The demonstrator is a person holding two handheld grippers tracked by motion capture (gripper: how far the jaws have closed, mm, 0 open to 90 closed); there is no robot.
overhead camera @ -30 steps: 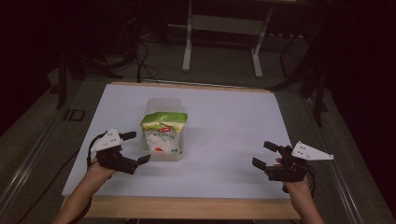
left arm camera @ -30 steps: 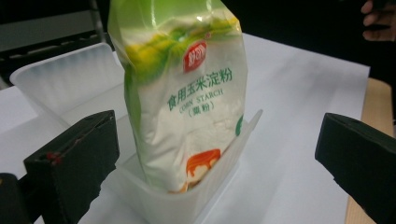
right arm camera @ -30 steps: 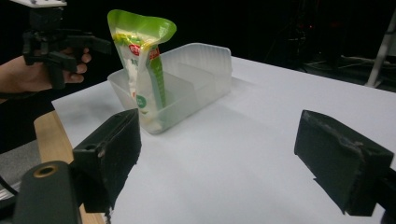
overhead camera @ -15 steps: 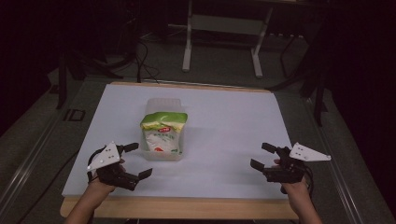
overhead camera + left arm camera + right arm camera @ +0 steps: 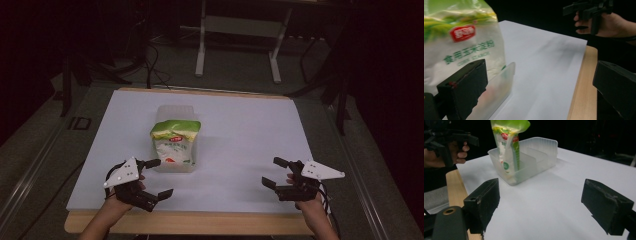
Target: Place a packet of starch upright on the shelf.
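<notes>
Corn starch bag (image 5: pixel 174 142): standing upright in near compartment of translucent plastic bin (image 5: pixel 173 116), left of centre on white table sheet (image 5: pixel 250 130); green top, white body, red label. Leaning slightly against bin's near wall, inner divider (image 5: pixel 535 154) behind it, far compartment holding nothing.

Left gripper (image 5: pixel 153 179): hovering near front edge of table, just beside bin's near left corner; jaws spread wide, pinching nothing. One jaw sitting close in front of bag and bin wall in left gripper view (image 5: pixel 464 87), other jaw out over wooden table edge (image 5: pixel 584 82).

Right gripper (image 5: pixel 272 172): hovering low over sheet near front right, well apart from bin; jaws spread, holding nothing. Pointing toward bag and bin in right gripper view.

Step in hand, by judgement: bag placed in bin, both grippers standing off; either finishing placement or preparing a fresh reach. Next move, if lifting bag: closing in on upper part of bag from the side, pinching soft film above bin rim, lifting straight up to clear wall.

Obstacles: bin wall shielding lower bag; divider limiting room behind; soft bag likely sagging or tipping under a loose pinch. Surroundings: dark floor, cables, metal stand legs (image 5: pixel 202 45) beyond table; nothing else on sheet.
</notes>
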